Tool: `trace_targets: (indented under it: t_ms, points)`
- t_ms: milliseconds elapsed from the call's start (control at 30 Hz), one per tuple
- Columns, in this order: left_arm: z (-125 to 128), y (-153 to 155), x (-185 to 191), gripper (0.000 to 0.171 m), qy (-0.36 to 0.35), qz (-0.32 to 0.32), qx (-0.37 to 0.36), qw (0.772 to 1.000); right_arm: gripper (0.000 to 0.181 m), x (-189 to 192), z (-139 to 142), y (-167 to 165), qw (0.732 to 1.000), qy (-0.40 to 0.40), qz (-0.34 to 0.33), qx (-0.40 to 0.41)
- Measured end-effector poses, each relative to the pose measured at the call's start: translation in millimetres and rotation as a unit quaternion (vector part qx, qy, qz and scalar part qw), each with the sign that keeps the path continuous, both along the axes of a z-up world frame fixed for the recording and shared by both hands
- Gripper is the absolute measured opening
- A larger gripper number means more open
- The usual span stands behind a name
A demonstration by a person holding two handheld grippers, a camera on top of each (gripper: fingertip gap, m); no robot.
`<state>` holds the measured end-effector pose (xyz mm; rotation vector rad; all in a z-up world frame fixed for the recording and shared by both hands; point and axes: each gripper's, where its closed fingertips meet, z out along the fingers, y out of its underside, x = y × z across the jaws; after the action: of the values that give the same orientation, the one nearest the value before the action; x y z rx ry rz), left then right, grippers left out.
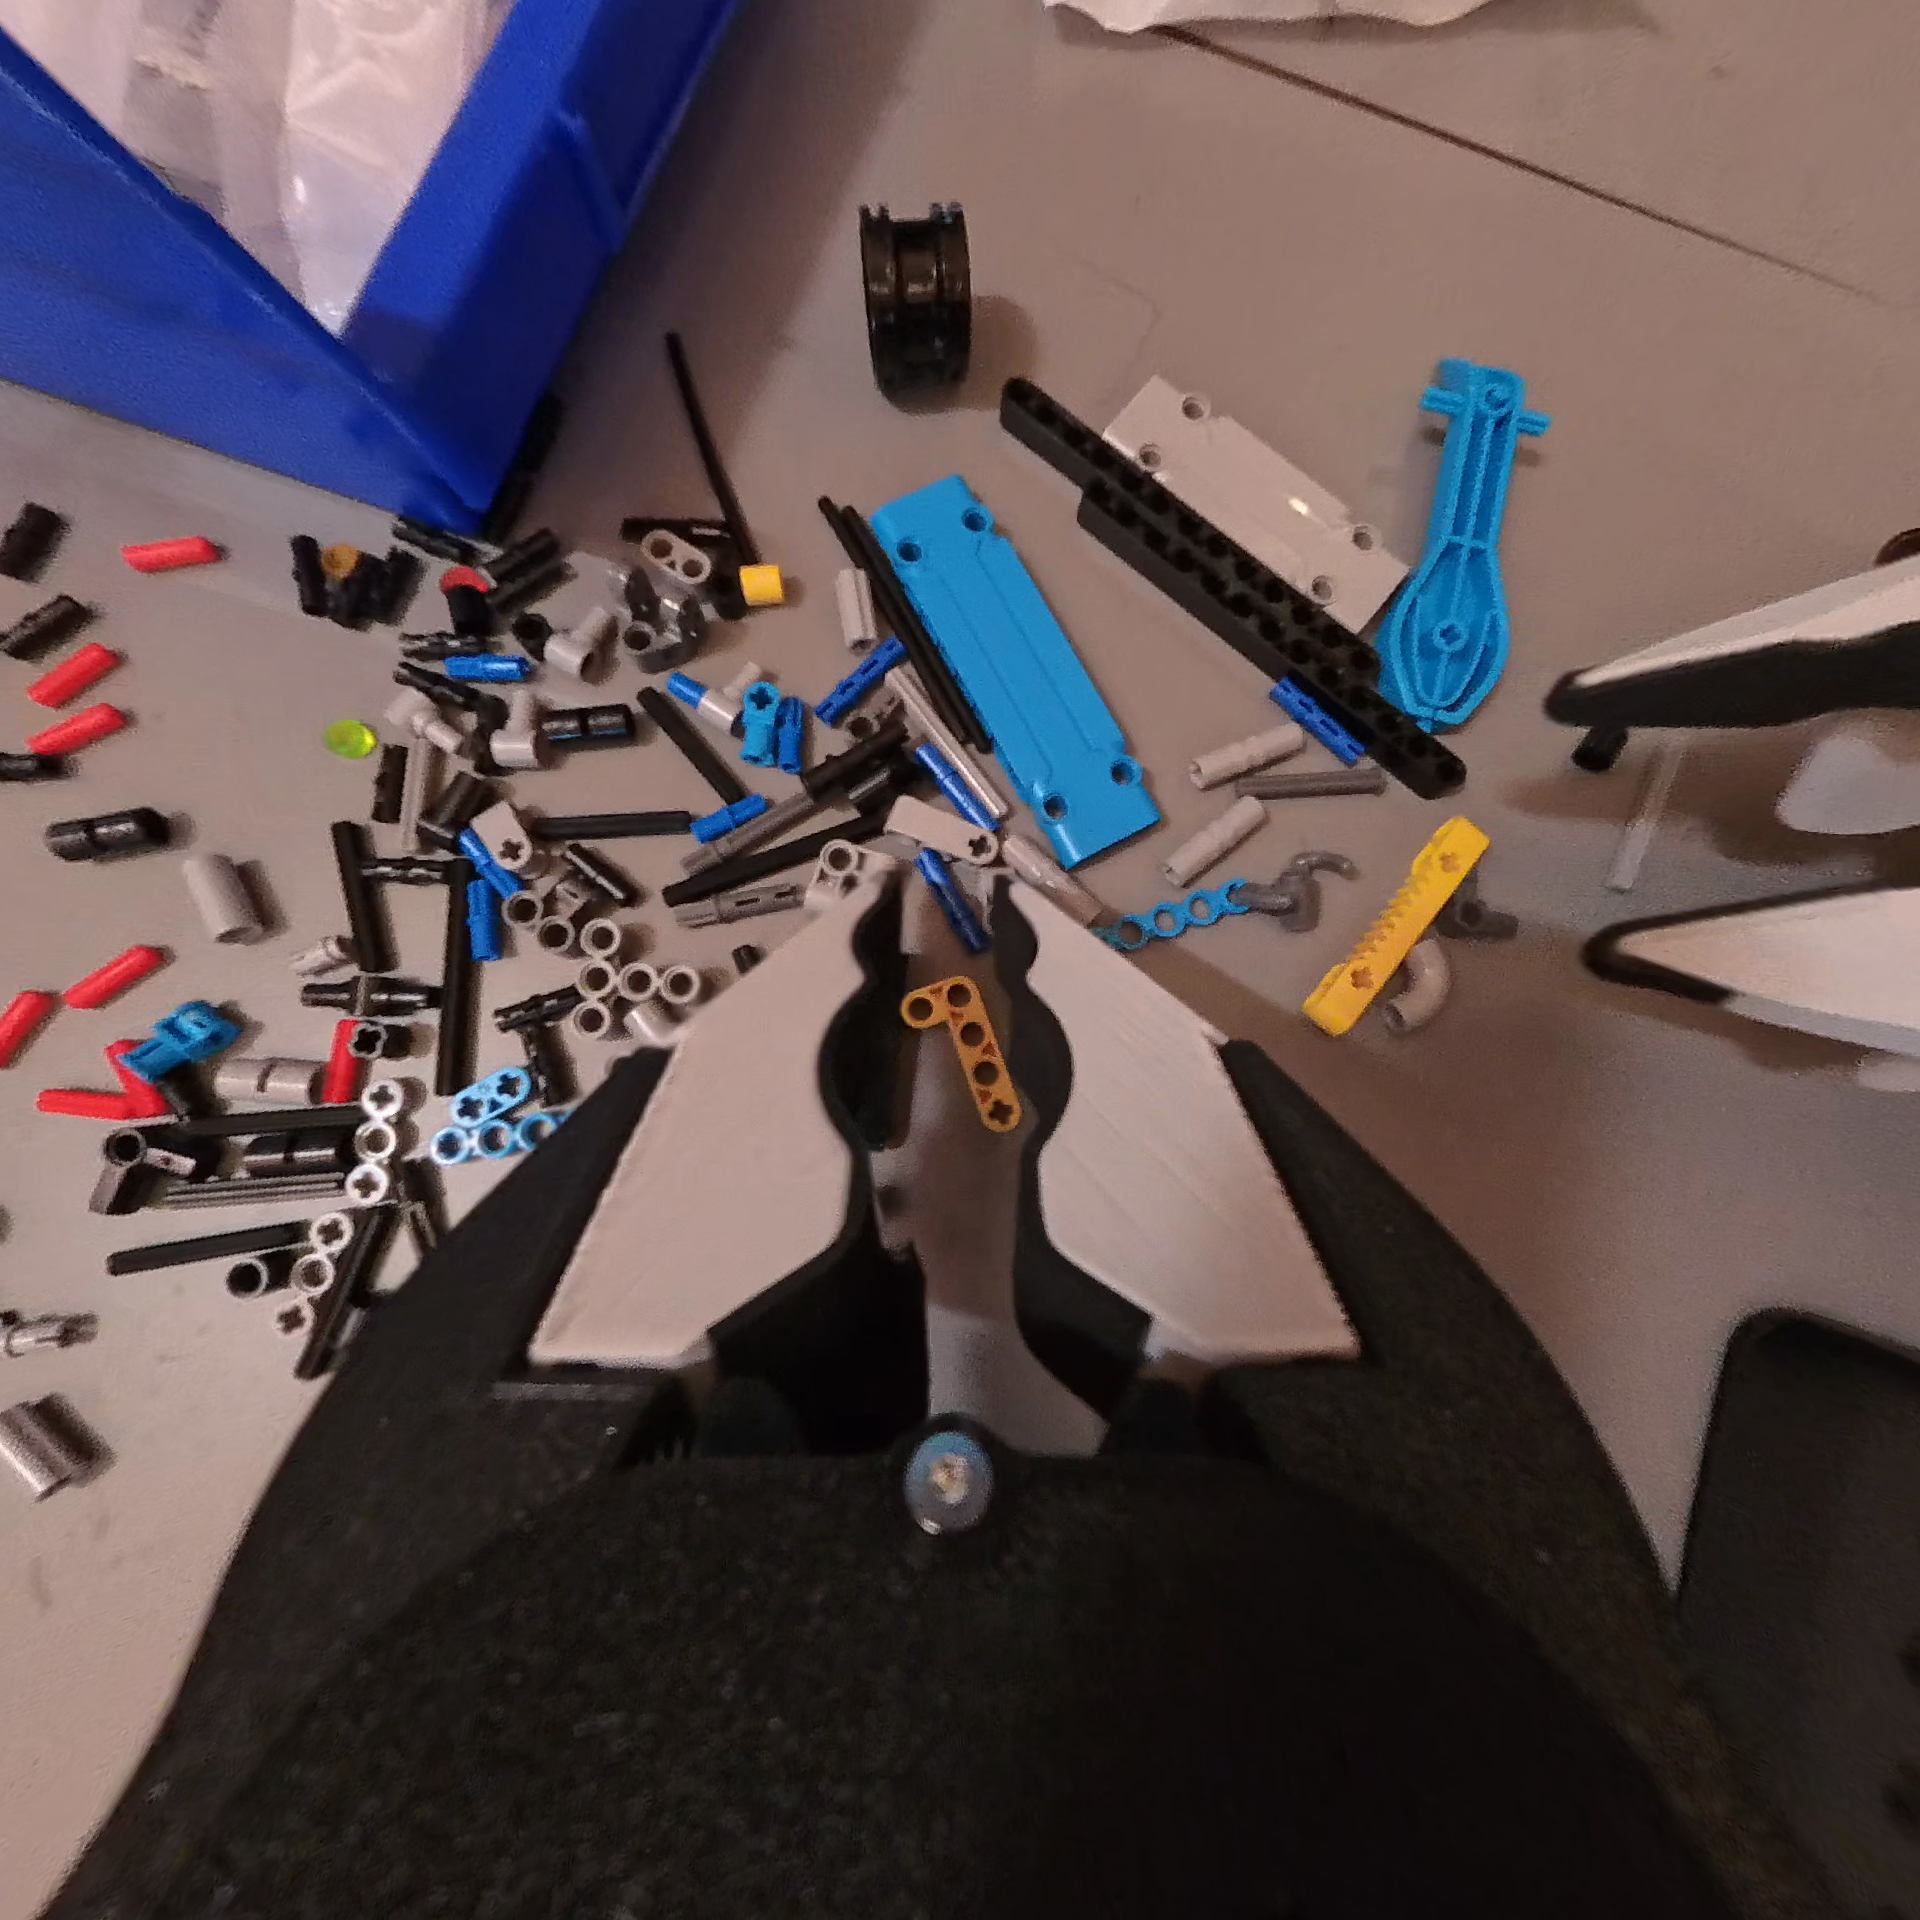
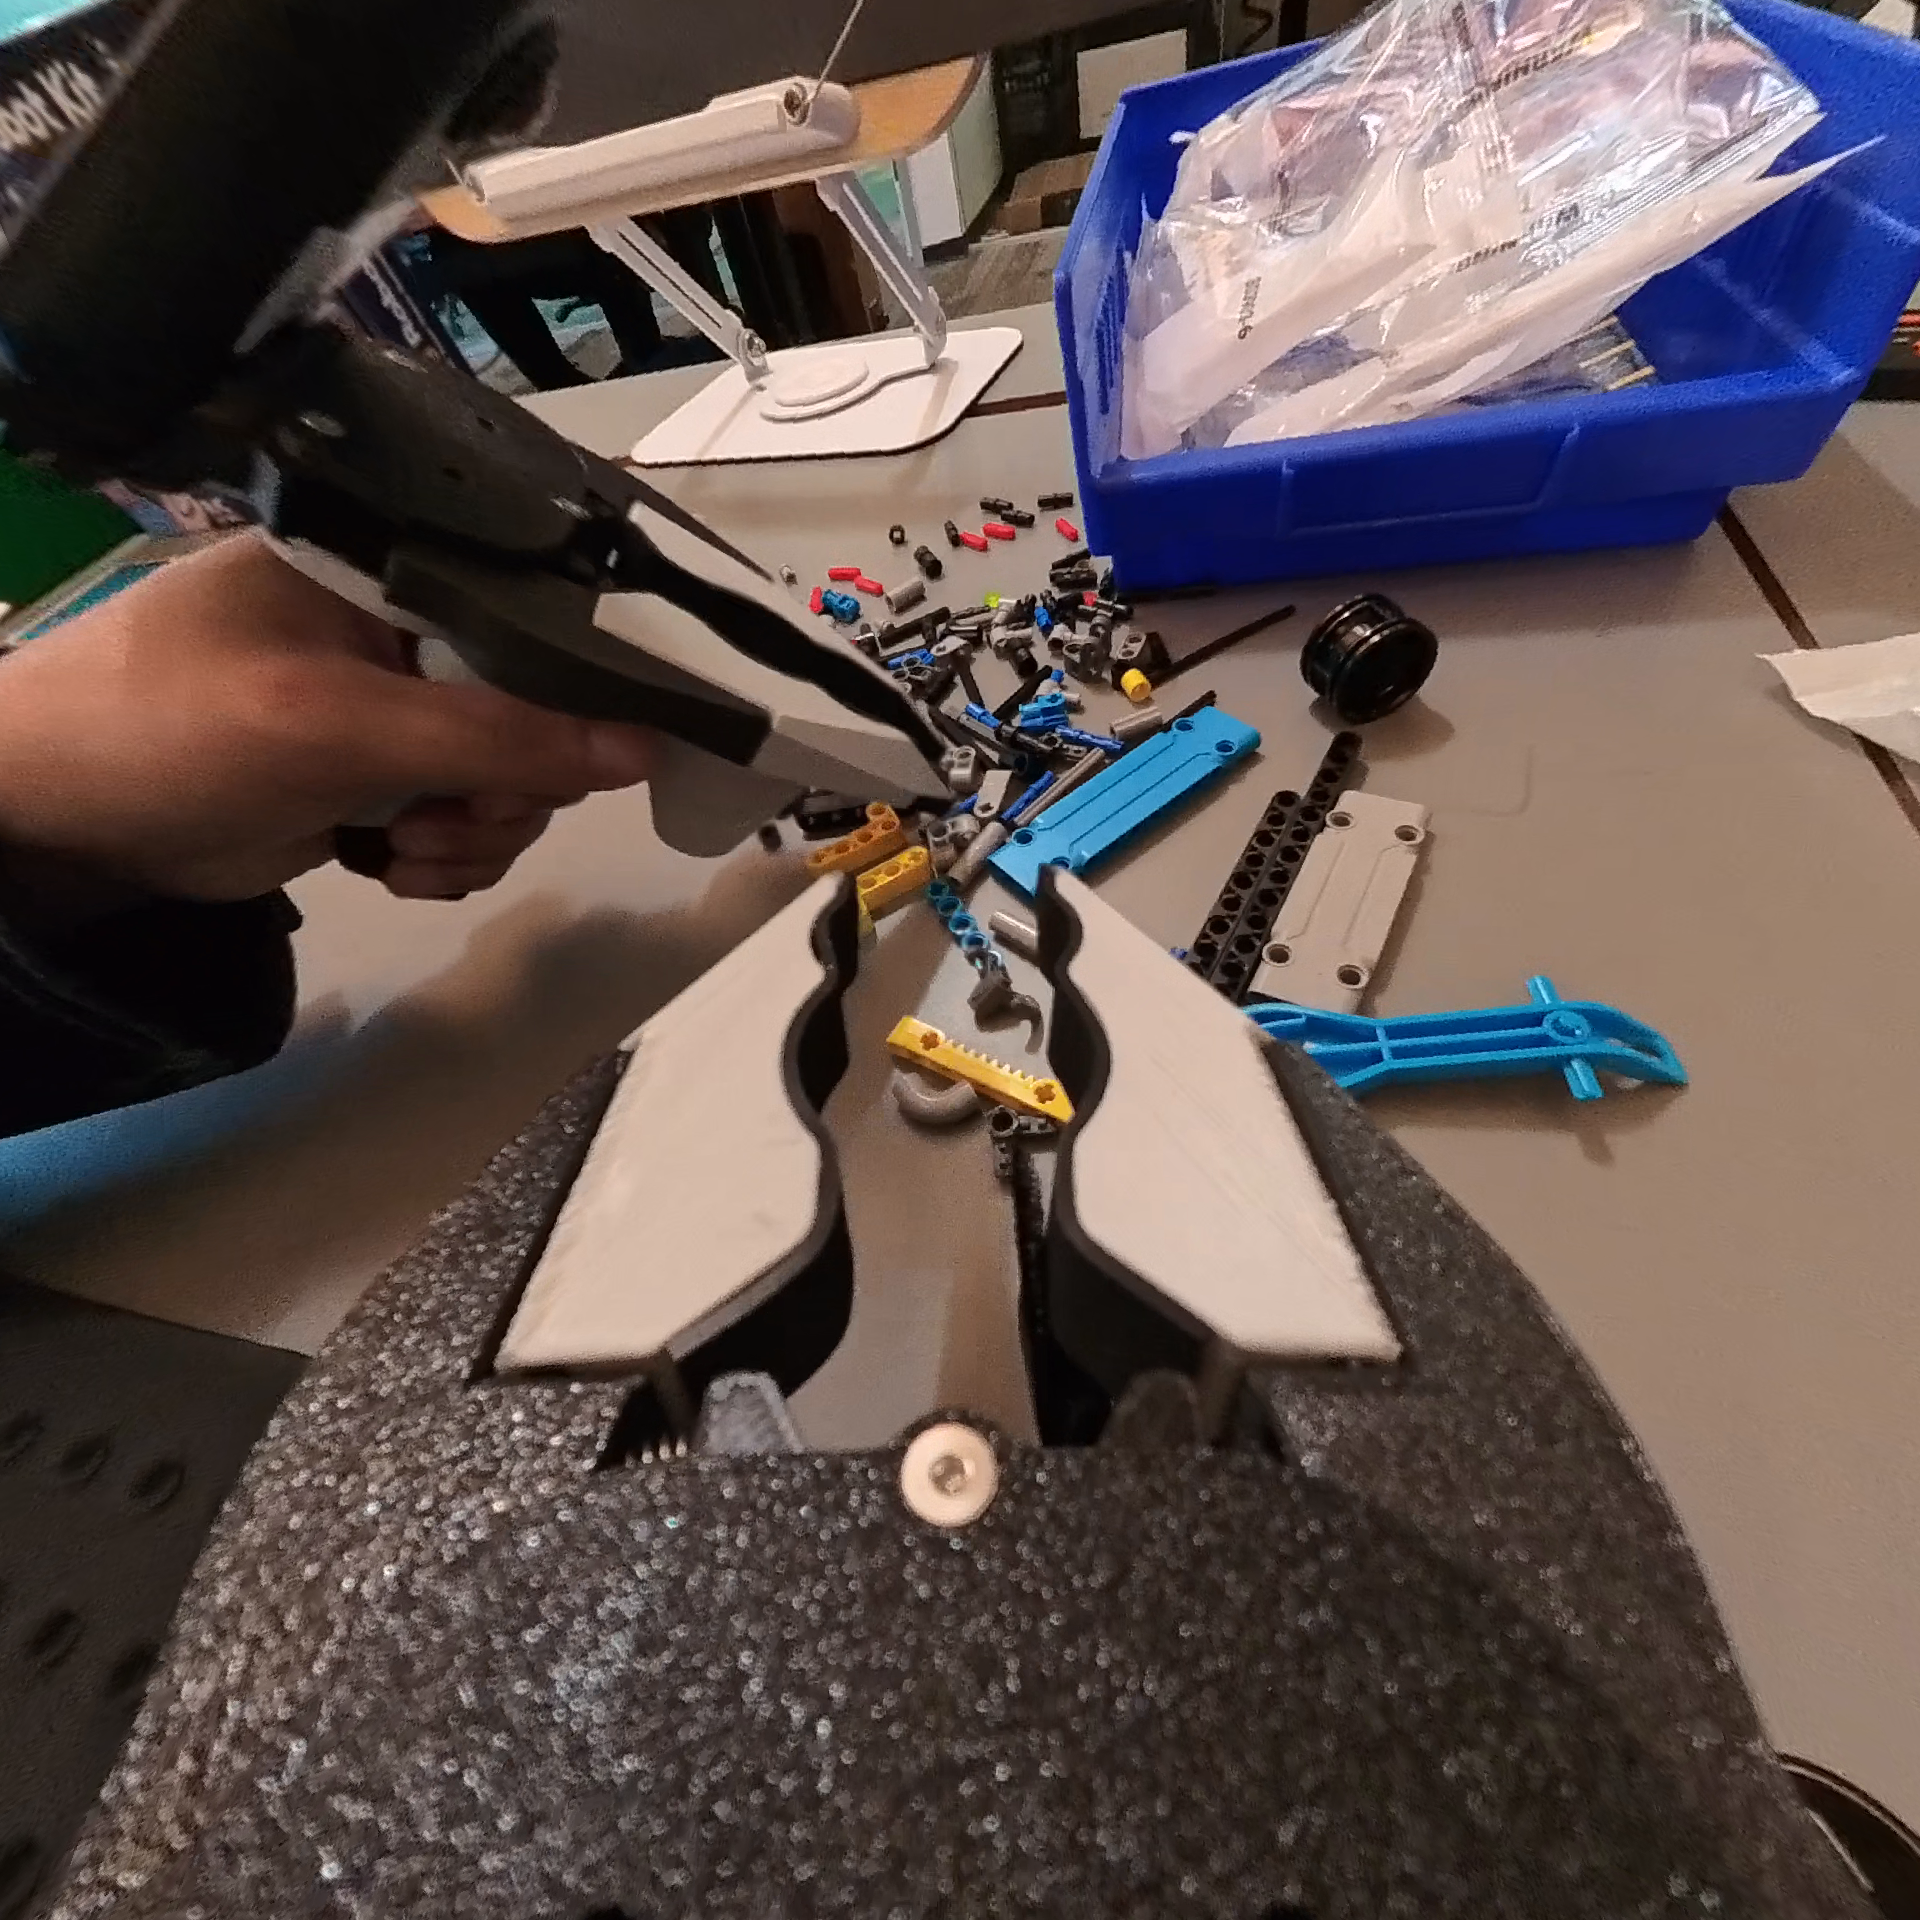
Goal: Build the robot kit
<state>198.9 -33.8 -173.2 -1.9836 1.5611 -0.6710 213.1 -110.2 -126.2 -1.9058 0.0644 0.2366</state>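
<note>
My left gripper (image 1: pixel 943 889) hovers low over a pile of small black, grey and blue pins on the grey table (image 1: pixel 1351 1195). Its jaws stand a narrow gap apart, either side of a blue pin (image 1: pixel 951 904); I cannot tell if they touch it. An orange L-shaped beam (image 1: pixel 966 1049) lies under the fingers. In the right wrist view a hand (image 2: pixel 260 727) holds this gripper (image 2: pixel 940 781). My right gripper (image 2: pixel 945 888) is open and empty above a yellow toothed rack (image 2: pixel 977 1065), a blue chain (image 2: pixel 961 920) and a grey hook (image 2: pixel 1003 997).
A blue bin (image 2: pixel 1455 499) of plastic bags stands at the back. A black wheel (image 2: pixel 1366 655), a blue panel (image 2: pixel 1122 800), long black beams (image 2: pixel 1268 873), a grey panel (image 2: pixel 1340 904) and a blue paddle-shaped piece (image 2: pixel 1475 1039) lie nearby. A white stand (image 2: pixel 831 395) stands behind. The grey hook (image 2: pixel 1003 997) is about 6 cm from both grippers' fingertips. Seen from the left wrist view (image 1: pixel 1300 886) as well.
</note>
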Motion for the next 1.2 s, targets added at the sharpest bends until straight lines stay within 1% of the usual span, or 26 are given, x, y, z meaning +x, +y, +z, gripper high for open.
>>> trace_targets:
  t_ms: [33, 167, 267, 433, 500, 533, 633, 700, 767, 867, 967, 1067, 1133, 1200]
  points:
    - [-3.4, 1.4, -1.0, 0.013, 0.009, 0.004, -0.002, 1.0, 0.034, 0.5, 1.3, -0.4, 1.0, 0.003, -0.001, 0.004]
    - [-7.5, 6.0, -2.2, 0.013, 0.018, 0.01, -0.007, 1.0, 0.034, 0.4, 0.6, 0.0, 1.0, 0.014, 0.004, 0.002]
    - [-12.3, 1.9, -0.3, 0.013, 0.024, 0.001, -0.025, 0.999, 0.034, -0.8, -1.1, 0.8, 1.0, 0.014, 0.007, -0.003]
    - [-13.9, 2.2, 0.7, 0.011, 0.033, -0.008, -0.001, 0.999, 0.034, -1.8, -1.1, 1.0, 1.0, 0.014, 0.01, -0.003]
    - [-13.9, -0.5, -0.3, 0.004, 0.036, -0.02, 0.005, 0.999, 0.034, -1.4, -1.4, 1.1, 1.0, 0.017, 0.01, -0.003]
    - [-13.4, -0.8, -0.9, 0.004, 0.037, -0.022, 0.008, 0.999, 0.034, -1.5, -1.5, 1.1, 1.0, 0.018, 0.011, -0.003]
    - [-1.3, 0.1, -1.7, 0.003, 0.009, -0.024, 0.014, 1.0, 0.033, -1.2, -1.2, 1.1, 1.0, 0.021, 0.01, -0.003]
    - [11.5, 4.6, -9.8, 0.004, -0.008, -0.012, 0.017, 1.0, 0.034, -0.9, -1.5, 1.2, 1.0, 0.024, 0.01, -0.003]
    - [24.4, 10.7, -28.0, 0.004, -0.023, 0.006, 0.017, 1.0, 0.034, -0.9, -2.1, 1.4, 1.0, 0.026, 0.011, -0.005]
    - [30.2, 22.8, -77.8, 0.004, -0.018, 0.051, 0.003, 0.999, 0.034, -1.7, -4.0, 2.4, 1.0, 0.026, 0.014, -0.012]
    - [24.8, 41.2, -150.7, 0.004, 0.014, 0.122, 0.011, 0.992, 0.034, -3.0, -5.6, 4.6, 1.0, 0.017, 0.016, -0.017]
    - [17.1, 41.3, -215.5, 0.004, 0.039, 0.179, -0.009, 0.983, 0.034, -4.1, -7.6, 8.0, 1.0, 0.003, 0.016, -0.023]
    - [10.4, 33.4, -241.7, 0.004, 0.05, 0.197, -0.025, 0.979, 0.033, -3.3, -7.0, 10.0, 1.0, -0.009, 0.011, -0.022]
    - [5.9, 27.7, -253.8, 0.004, 0.052, 0.203, -0.022, 0.978, 0.032, -1.9, -4.4, 10.7, 1.0, -0.025, 0.002, -0.013]
